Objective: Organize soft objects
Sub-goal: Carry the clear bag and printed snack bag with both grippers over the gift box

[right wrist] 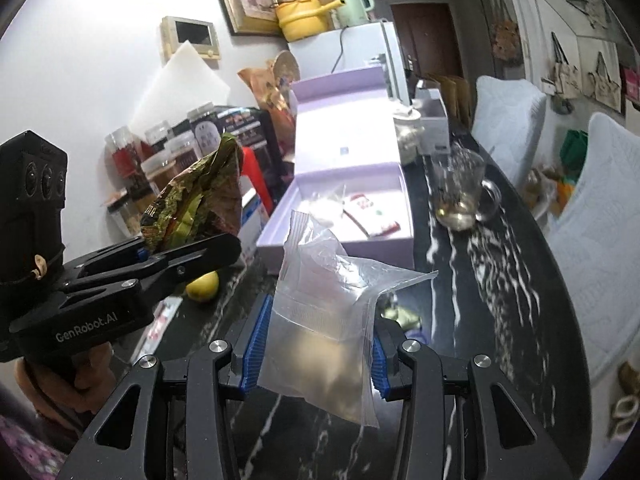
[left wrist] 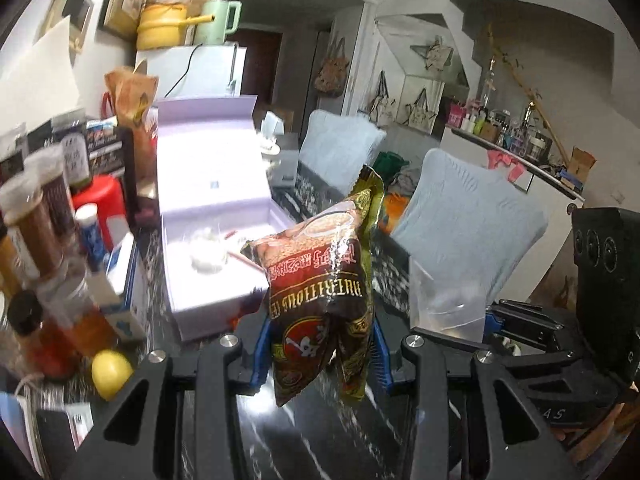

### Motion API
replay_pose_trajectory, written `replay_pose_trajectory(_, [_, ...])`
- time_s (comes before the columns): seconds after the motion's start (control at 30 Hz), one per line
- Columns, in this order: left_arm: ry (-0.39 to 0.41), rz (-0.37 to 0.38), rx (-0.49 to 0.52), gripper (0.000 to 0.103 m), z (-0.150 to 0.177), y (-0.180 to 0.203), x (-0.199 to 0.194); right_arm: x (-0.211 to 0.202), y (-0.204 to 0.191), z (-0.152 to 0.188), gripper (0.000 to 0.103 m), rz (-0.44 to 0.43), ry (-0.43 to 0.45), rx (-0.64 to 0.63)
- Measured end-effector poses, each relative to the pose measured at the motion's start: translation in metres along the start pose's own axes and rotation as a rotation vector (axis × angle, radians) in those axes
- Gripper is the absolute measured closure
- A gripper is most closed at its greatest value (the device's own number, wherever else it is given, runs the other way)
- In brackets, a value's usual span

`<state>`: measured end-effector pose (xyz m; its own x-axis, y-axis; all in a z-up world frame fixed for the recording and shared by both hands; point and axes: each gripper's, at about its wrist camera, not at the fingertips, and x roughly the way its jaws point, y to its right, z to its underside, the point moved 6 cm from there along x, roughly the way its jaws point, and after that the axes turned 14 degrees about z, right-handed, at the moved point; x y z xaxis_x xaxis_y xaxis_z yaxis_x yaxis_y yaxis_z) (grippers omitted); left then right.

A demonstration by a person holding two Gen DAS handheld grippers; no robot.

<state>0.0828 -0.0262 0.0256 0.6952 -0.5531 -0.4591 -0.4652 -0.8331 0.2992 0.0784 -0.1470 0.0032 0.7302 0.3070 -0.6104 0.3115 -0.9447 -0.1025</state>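
My left gripper point(left wrist: 322, 354) is shut on a brown and gold snack packet point(left wrist: 320, 280) that stands up between its blue pads, lifted above the dark marble table point(left wrist: 312, 440). In the right wrist view the same packet point(right wrist: 196, 200) pokes out of the left gripper point(right wrist: 168, 256) at the left. My right gripper point(right wrist: 314, 354) is shut on a clear zip bag point(right wrist: 324, 320), also held off the table. That bag point(left wrist: 444, 300) shows at the right of the left wrist view. Ahead lies an open lilac box point(right wrist: 340, 184) with a white pouch and a red-and-white sachet inside.
Jars and bottles point(left wrist: 44, 216) crowd the table's left side, with a lemon point(left wrist: 110, 374) near me. A glass mug point(right wrist: 460, 188) stands right of the box. Two chairs with pale blue covers point(left wrist: 468, 208) line the table's right edge. A white fridge point(right wrist: 348, 48) stands behind.
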Motion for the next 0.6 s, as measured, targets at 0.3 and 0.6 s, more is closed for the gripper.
replay_pose_trajectory(0.3, [0.057, 0.004, 0.034, 0.063, -0.042, -0.009, 0.011, 0.009, 0.001, -0.045, 0.06, -0.026, 0.056, -0.031])
replay_pose_trajectory(0.6, [0.083, 0.014, 0.036, 0.063, -0.072, -0.032, 0.034, 0.035, 0.003, -0.087, 0.06, -0.035, 0.082, -0.055])
